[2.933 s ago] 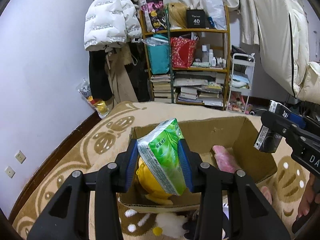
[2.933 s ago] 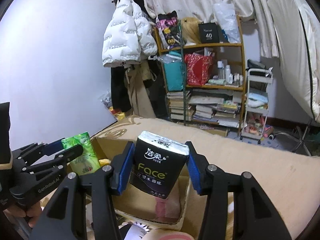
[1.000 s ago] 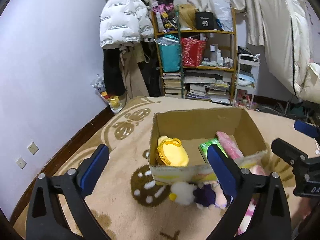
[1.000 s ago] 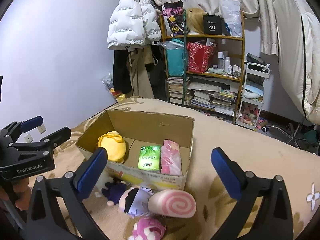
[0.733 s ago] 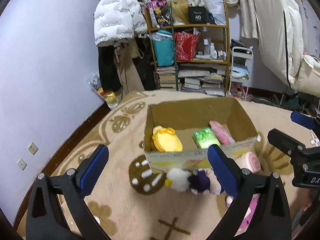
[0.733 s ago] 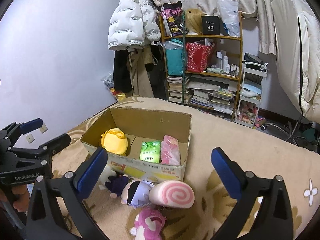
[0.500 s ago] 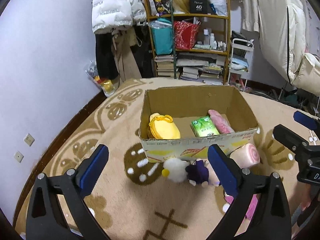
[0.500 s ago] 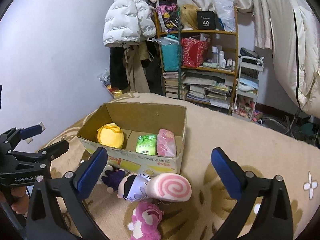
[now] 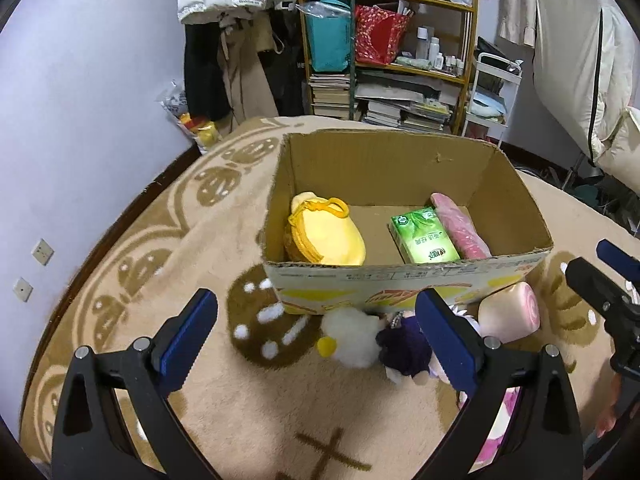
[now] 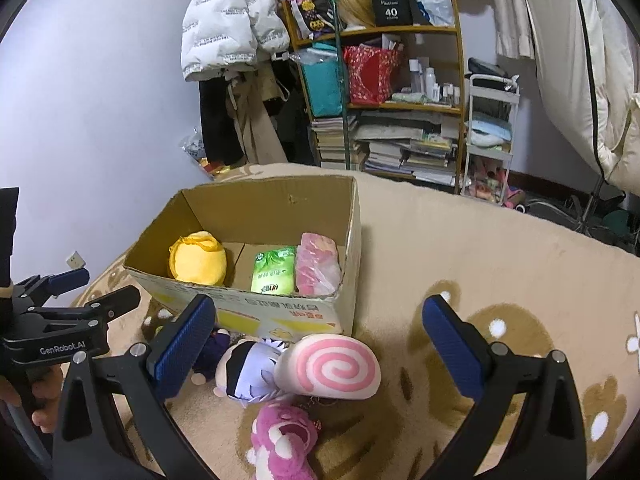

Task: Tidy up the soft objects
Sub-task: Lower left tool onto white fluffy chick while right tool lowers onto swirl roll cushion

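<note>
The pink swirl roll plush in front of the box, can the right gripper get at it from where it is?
Probably yes. The right gripper is open and empty, and the pink swirl roll plush lies between its fingers' line on the rug, uncovered; only the purple-haired doll presses against its left side.

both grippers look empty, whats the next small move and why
Probably lower the right gripper onto the pink swirl roll plush. Both grippers are open and hold nothing, the left gripper included. The roll lies on the rug just outside the cardboard box, directly between the right fingers, and the box floor shows bare space between the yellow plush and the green tissue pack.
</note>
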The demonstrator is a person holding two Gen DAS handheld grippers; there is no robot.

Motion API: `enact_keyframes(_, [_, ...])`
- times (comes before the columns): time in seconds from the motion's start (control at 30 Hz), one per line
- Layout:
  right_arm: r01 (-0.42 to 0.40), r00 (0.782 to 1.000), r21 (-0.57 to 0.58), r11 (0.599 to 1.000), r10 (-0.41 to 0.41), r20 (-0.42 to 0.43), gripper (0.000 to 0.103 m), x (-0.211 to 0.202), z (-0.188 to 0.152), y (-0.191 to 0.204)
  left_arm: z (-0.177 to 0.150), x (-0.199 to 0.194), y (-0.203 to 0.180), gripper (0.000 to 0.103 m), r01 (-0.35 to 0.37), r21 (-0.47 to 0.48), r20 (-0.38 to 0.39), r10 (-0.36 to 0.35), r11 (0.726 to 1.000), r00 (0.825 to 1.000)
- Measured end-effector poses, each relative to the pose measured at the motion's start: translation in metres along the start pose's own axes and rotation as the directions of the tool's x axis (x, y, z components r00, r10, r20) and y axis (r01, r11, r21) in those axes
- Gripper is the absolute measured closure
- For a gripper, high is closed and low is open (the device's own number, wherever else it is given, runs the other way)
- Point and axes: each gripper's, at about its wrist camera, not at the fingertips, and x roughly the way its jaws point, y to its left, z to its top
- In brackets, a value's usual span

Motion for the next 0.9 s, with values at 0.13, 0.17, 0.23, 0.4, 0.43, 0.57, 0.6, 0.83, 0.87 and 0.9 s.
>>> enact_keyframes(0.13, [0.000, 1.000, -0.008, 1.000, 0.000, -0.022, 0.000, 0.011, -0.002, 0.001, 0.001, 0.019, 0.001, 0.005, -0.016, -0.004, -0.021, 0.016, 1.000, 1.000])
enact_keyframes(0.17, [0.002, 1.000, -0.018, 1.000, -0.003, -0.030, 0.000, 0.015, -0.002, 0.002, 0.001, 0.025, 0.002, 0.005, -0.021, -0.007, -0.035, 0.021, 1.000, 0.999])
enact_keyframes(0.23, [0.006, 0.999, -0.029, 1.000, -0.007, -0.042, 0.000, 0.020, -0.002, 0.003, 0.001, 0.033, 0.005, 0.005, -0.018, -0.014, -0.055, 0.017, 1.000, 0.998])
enact_keyframes(0.4, [0.007, 0.998, -0.020, 1.000, -0.008, -0.066, 0.000, 0.032, -0.001, -0.001, 0.001, 0.053, 0.011, 0.005, -0.007, -0.042, -0.105, 0.003, 0.999, 0.994])
enact_keyframes(0.43, [0.008, 0.997, -0.018, 1.000, -0.009, -0.074, 0.000, 0.035, -0.002, -0.002, 0.000, 0.054, 0.012, 0.005, -0.007, -0.043, -0.109, 0.002, 0.999, 0.994])
enact_keyframes(0.57, [0.014, 0.994, -0.016, 1.000, -0.015, -0.105, 0.000, 0.048, -0.004, -0.004, -0.003, 0.065, 0.011, 0.005, -0.011, -0.029, -0.139, 0.007, 1.000, 0.990])
enact_keyframes(0.6, [0.014, 0.994, -0.015, 1.000, -0.016, -0.112, 0.000, 0.050, -0.006, -0.003, -0.004, 0.067, 0.009, 0.005, -0.014, -0.018, -0.143, 0.011, 1.000, 0.990])
enact_keyframes(0.83, [0.018, 0.986, -0.009, 1.000, -0.020, -0.167, 0.000, 0.069, -0.012, -0.005, -0.007, 0.078, 0.003, 0.005, -0.019, 0.007, -0.178, 0.020, 1.000, 0.984])
enact_keyframes(0.87, [0.019, 0.985, -0.007, 1.000, -0.020, -0.173, 0.000, 0.071, -0.013, -0.006, -0.007, 0.080, 0.003, 0.005, -0.019, 0.006, -0.187, 0.020, 1.000, 0.982])
enact_keyframes(0.9, [0.018, 0.983, -0.005, 1.000, -0.019, -0.181, 0.000, 0.072, -0.014, -0.007, -0.008, 0.082, 0.003, 0.005, -0.021, 0.005, -0.197, 0.022, 1.000, 0.980])
